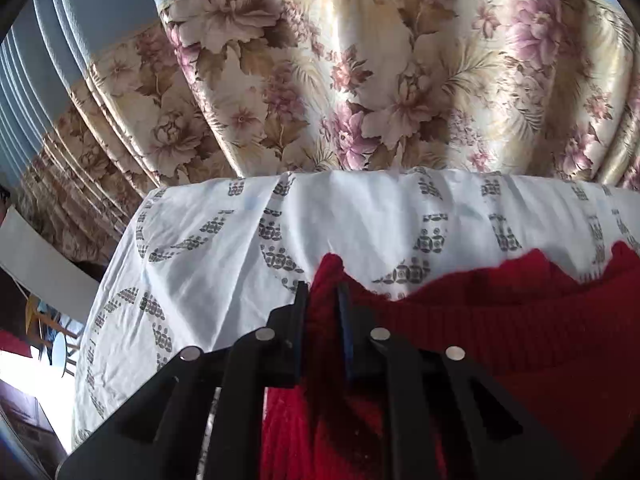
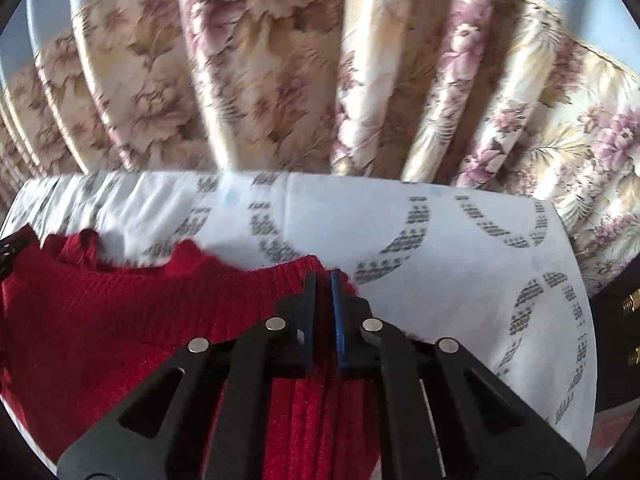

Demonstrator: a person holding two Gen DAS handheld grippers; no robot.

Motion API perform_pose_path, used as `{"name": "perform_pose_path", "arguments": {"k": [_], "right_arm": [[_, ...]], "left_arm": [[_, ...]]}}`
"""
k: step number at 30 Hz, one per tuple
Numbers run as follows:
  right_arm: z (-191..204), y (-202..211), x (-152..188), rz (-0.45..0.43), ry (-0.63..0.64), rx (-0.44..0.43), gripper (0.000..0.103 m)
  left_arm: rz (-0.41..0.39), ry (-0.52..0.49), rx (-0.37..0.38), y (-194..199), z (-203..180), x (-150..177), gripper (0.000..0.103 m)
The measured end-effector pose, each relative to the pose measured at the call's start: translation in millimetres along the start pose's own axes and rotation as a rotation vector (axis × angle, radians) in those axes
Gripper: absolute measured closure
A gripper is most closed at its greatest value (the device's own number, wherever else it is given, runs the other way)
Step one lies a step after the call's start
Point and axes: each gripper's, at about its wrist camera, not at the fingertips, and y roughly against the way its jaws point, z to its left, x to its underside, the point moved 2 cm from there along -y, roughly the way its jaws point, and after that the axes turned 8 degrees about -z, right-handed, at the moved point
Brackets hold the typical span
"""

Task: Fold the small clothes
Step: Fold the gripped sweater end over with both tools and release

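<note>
A red knitted garment (image 1: 500, 320) lies on a white patterned sheet (image 1: 208, 248). My left gripper (image 1: 322, 292) is shut on the garment's left edge, with red knit bunched between the fingers. In the right wrist view the same red garment (image 2: 100, 312) spreads to the left. My right gripper (image 2: 323, 280) is shut on its right edge, the ribbed hem pinched between the fingers. Both grippers hold the fabric a little above the sheet (image 2: 460, 272). The lower part of the garment hangs under the grippers and is hidden.
A floral pleated curtain (image 1: 360, 80) hangs right behind the sheeted surface and also shows in the right wrist view (image 2: 280, 80). The sheet's left edge (image 1: 92, 320) drops off to a floor area with a stool (image 1: 60, 348). The right edge (image 2: 588, 320) borders a dark area.
</note>
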Motion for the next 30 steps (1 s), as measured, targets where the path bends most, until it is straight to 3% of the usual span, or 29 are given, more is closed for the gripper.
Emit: {"name": "perform_pose_path", "arguments": {"k": [5, 6, 9, 11, 14, 17, 20, 24, 30], "right_arm": [[3, -25, 12, 0.088, 0.035, 0.027, 0.090], [5, -26, 14, 0.092, 0.041, 0.028, 0.086], [1, -11, 13, 0.054, 0.038, 0.042, 0.054], [-8, 4, 10, 0.020, 0.033, 0.039, 0.053], [-24, 31, 12, -0.009, 0.043, 0.036, 0.053], [-42, 57, 24, -0.020, 0.028, 0.006, 0.045], [-56, 78, 43, -0.032, -0.009, -0.032, 0.041], [-52, 87, 73, -0.037, -0.041, -0.085, 0.041], [-27, 85, 98, -0.021, -0.025, -0.049, 0.037]], "left_arm": [[0.052, -0.033, -0.038, -17, -4, 7, 0.063], [0.046, -0.011, -0.009, -14, -1, 7, 0.063], [0.012, 0.006, 0.039, 6, 8, 3, 0.057], [-0.041, 0.007, 0.048, 30, 16, -2, 0.048], [-0.155, -0.022, 0.022, 74, 27, -3, 0.048], [-0.205, 0.011, 0.048, 106, 35, 9, 0.037], [-0.248, 0.024, 0.058, 127, 31, 24, 0.037], [-0.245, 0.054, 0.109, 138, 12, 45, 0.037], [-0.200, 0.026, 0.153, 133, -22, 69, 0.037]]}}
